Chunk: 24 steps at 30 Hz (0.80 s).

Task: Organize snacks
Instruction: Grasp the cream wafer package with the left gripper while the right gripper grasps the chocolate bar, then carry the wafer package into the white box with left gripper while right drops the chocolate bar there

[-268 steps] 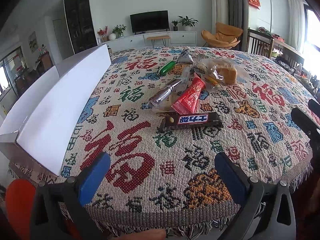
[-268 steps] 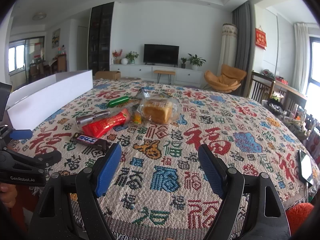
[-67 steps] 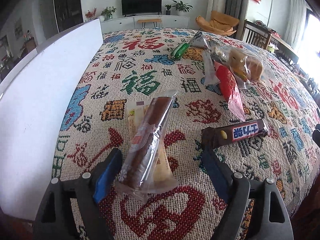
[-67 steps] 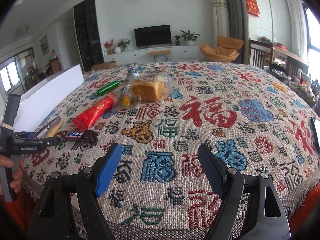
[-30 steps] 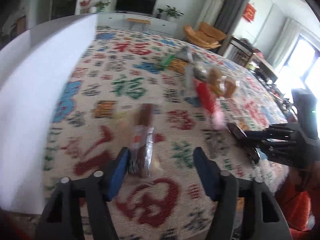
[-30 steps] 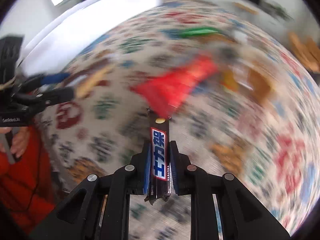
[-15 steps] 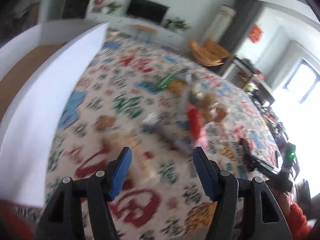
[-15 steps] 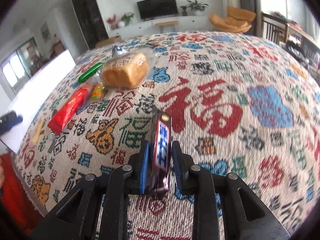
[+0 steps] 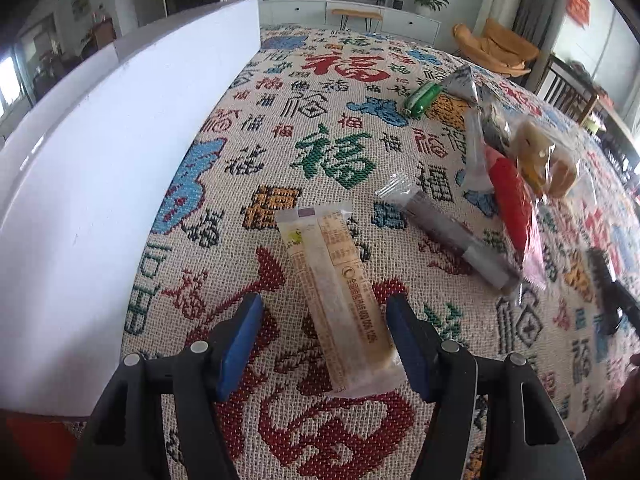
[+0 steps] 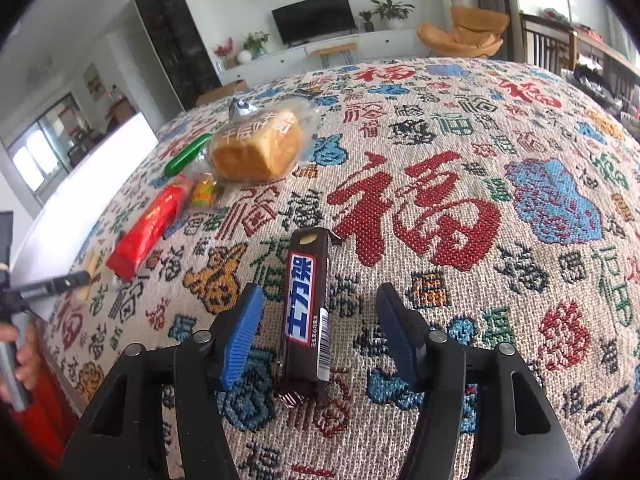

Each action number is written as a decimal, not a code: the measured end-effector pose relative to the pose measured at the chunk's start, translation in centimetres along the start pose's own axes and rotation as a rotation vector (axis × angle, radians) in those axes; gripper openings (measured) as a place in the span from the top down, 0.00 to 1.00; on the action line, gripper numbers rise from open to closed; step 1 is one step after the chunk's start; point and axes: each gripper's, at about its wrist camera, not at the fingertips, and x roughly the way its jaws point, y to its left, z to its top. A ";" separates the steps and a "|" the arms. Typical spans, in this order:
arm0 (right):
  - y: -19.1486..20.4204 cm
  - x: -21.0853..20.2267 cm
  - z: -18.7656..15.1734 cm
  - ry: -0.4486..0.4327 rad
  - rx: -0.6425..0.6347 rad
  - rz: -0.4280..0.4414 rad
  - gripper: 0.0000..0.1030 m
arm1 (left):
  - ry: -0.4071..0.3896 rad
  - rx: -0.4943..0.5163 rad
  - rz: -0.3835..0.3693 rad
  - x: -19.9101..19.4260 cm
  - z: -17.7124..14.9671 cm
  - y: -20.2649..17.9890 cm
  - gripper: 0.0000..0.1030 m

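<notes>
The dark chocolate bar (image 10: pixel 306 312) now lies flat on the patterned tablecloth (image 10: pixel 460 152) between the right gripper (image 10: pixel 319 320)'s fingers, which were clamped on it a moment ago and are now spread apart, not touching it. The left gripper (image 9: pixel 325 340) has let go too, fingers wide around the pale snack bar (image 9: pixel 335 292). The white box (image 9: pixel 100 168) stands just left; bare cloth stretches right.
</notes>
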 end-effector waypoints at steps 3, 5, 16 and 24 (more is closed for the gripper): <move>0.3 0.1 0.0 0.000 -0.017 -0.008 0.34 | -0.005 0.053 0.025 0.3 -0.3 -0.8 0.23; 0.6 0.2 -0.1 0.002 -0.031 -0.020 0.34 | -0.004 0.037 0.031 0.5 -0.2 -0.5 0.17; 1.1 0.4 -0.1 0.008 -0.058 -0.030 0.29 | -0.029 0.038 0.031 0.6 -1.0 0.3 0.00; -2.9 -0.8 1.0 0.078 0.204 0.164 0.27 | 0.037 0.118 -0.019 0.0 -0.6 0.0 0.32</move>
